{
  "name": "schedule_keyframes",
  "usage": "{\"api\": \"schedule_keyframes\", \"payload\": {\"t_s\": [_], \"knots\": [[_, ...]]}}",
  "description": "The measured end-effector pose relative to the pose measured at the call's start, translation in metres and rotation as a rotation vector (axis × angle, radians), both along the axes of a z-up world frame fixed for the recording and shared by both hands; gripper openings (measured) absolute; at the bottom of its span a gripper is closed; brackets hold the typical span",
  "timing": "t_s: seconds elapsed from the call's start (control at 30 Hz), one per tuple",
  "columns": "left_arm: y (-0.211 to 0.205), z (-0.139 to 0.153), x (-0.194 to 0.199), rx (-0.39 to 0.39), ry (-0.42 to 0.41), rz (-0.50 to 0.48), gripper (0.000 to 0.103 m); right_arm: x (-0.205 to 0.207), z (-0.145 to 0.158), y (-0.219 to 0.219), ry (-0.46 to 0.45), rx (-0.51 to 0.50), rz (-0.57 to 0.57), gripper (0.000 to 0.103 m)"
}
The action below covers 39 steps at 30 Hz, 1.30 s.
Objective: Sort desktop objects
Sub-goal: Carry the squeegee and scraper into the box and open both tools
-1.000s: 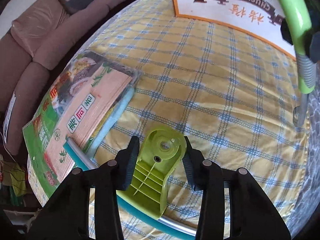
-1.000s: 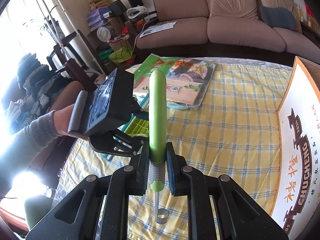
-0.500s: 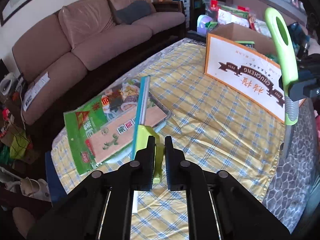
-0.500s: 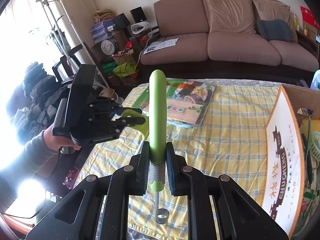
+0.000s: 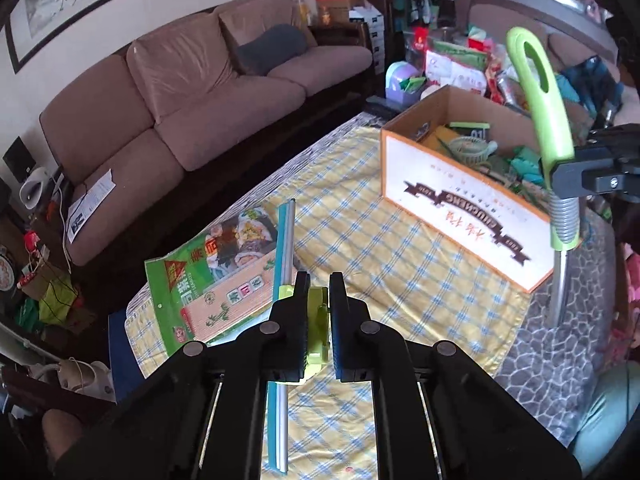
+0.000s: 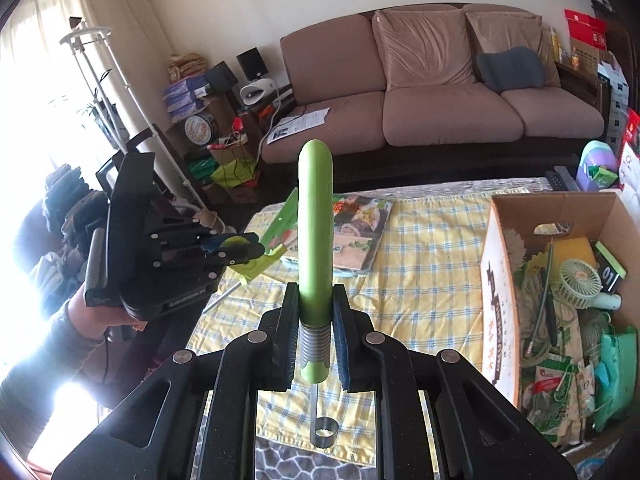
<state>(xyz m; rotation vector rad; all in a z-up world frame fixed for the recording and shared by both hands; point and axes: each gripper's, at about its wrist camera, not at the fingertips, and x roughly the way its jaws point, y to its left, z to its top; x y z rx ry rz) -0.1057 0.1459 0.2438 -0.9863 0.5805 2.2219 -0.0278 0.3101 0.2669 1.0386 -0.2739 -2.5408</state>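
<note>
Daylight floods in from the left in the right wrist view, blowing out to white glare. Both views are otherwise sharp and evenly lit, with fisheye bending and dark corners.

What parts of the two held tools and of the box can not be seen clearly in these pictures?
- Squeegee, left wrist view: its green handle is mostly covered by the left gripper fingers; its lower end leaves the frame.
- Green-handled tool, right wrist view: the grip zone is hidden by the right gripper; its ring tip is too small to identify.
- Cardboard box: the right side is cut off by the image edge; lower contents are buried.
</note>
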Motion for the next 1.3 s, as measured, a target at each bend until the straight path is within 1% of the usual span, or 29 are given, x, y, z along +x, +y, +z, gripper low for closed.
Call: {"api": "schedule_keyframes", "payload": {"t_s": [0.13,0.2,0.3,0.43,0.57,0.63,0.7,0.77,0.83,0.9,0.93,1.0,1.07,1.13,1.23,1.3], "knots": [[0.042,0.034,0.014,0.043,0.013,-0.043,0.009,0.003,0.024,0.035,0.009,0.019,-0.057,0.015],[0.068,0.049,0.020,0.073,0.008,-0.061,0.009,0.003,0.034,0.061,0.010,0.046,-0.099,0.015],[0.110,0.065,0.025,0.130,-0.020,-0.088,0.009,0.004,0.039,0.100,0.000,0.073,-0.158,0.015],[0.170,0.076,0.028,0.211,-0.082,-0.115,0.009,0.006,0.036,0.153,-0.018,0.091,-0.225,0.015],[0.224,0.072,0.021,0.319,-0.161,-0.109,0.009,0.010,0.019,0.201,-0.047,0.094,-0.276,0.015],[0.243,0.063,0.011,0.394,-0.223,-0.081,0.009,0.011,0.009,0.222,-0.065,0.082,-0.295,0.015],[0.256,0.047,-0.002,0.483,-0.292,-0.040,0.009,0.010,-0.004,0.242,-0.084,0.056,-0.311,0.015],[0.266,0.025,-0.018,0.573,-0.368,0.017,0.009,0.007,-0.019,0.257,-0.111,0.032,-0.323,0.015],[0.268,-0.001,-0.032,0.646,-0.436,0.081,0.009,0.002,-0.034,0.270,-0.140,0.011,-0.338,0.015],[0.268,-0.026,-0.047,0.726,-0.507,0.139,0.009,-0.005,-0.052,0.283,-0.176,-0.044,-0.348,0.015],[0.267,-0.038,-0.053,0.747,-0.524,0.166,0.009,-0.009,-0.060,0.288,-0.191,-0.076,-0.351,0.015],[0.266,-0.057,-0.060,0.769,-0.542,0.199,0.009,-0.018,-0.075,0.298,-0.217,-0.121,-0.357,0.015],[0.270,-0.071,-0.065,0.750,-0.540,0.213,0.009,-0.026,-0.086,0.302,-0.239,-0.137,-0.359,0.015],[0.270,-0.081,-0.069,0.742,-0.539,0.220,0.009,-0.034,-0.096,0.303,-0.258,-0.143,-0.366,0.015],[0.268,-0.093,-0.074,0.737,-0.552,0.230,0.009,-0.045,-0.110,0.306,-0.282,-0.178,-0.376,0.015],[0.269,-0.097,-0.074,0.710,-0.541,0.231,0.009,-0.050,-0.116,0.304,-0.292,-0.175,-0.383,0.015]]}}
